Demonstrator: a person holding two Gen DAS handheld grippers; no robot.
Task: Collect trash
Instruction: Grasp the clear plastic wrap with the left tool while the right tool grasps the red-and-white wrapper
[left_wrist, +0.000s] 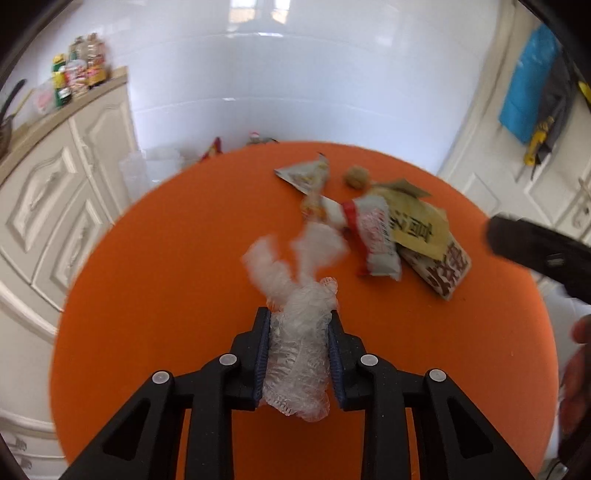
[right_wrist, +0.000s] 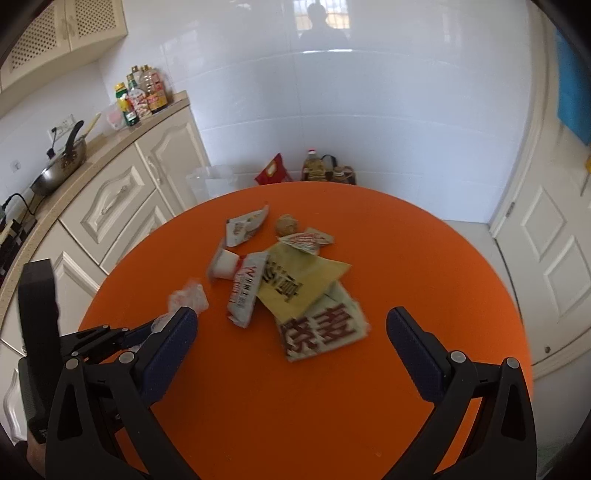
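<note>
A crumpled clear plastic wrap (left_wrist: 295, 343) sits between the blue pads of my left gripper (left_wrist: 299, 317), which is shut on it just above the round orange table (left_wrist: 147, 295). The right wrist view shows the same wrap (right_wrist: 188, 299) at the left. A pile of trash lies mid-table: a yellow packet (right_wrist: 303, 284), a white and red wrapper (right_wrist: 245, 291), a white packet with brown lettering (right_wrist: 325, 332), a paper cup (right_wrist: 223, 264), a torn small wrapper (right_wrist: 245, 227) and a brown crumpled ball (right_wrist: 287, 225). My right gripper (right_wrist: 291, 317) stands open above the near side of the pile, holding nothing.
Cream cabinets (right_wrist: 122, 199) with a counter, bottles (right_wrist: 142, 94) and a pan (right_wrist: 61, 166) run along the left. A clear plastic bin (right_wrist: 212, 184) and bags (right_wrist: 325, 170) stand on the floor behind the table. A white door (right_wrist: 546, 258) is at the right.
</note>
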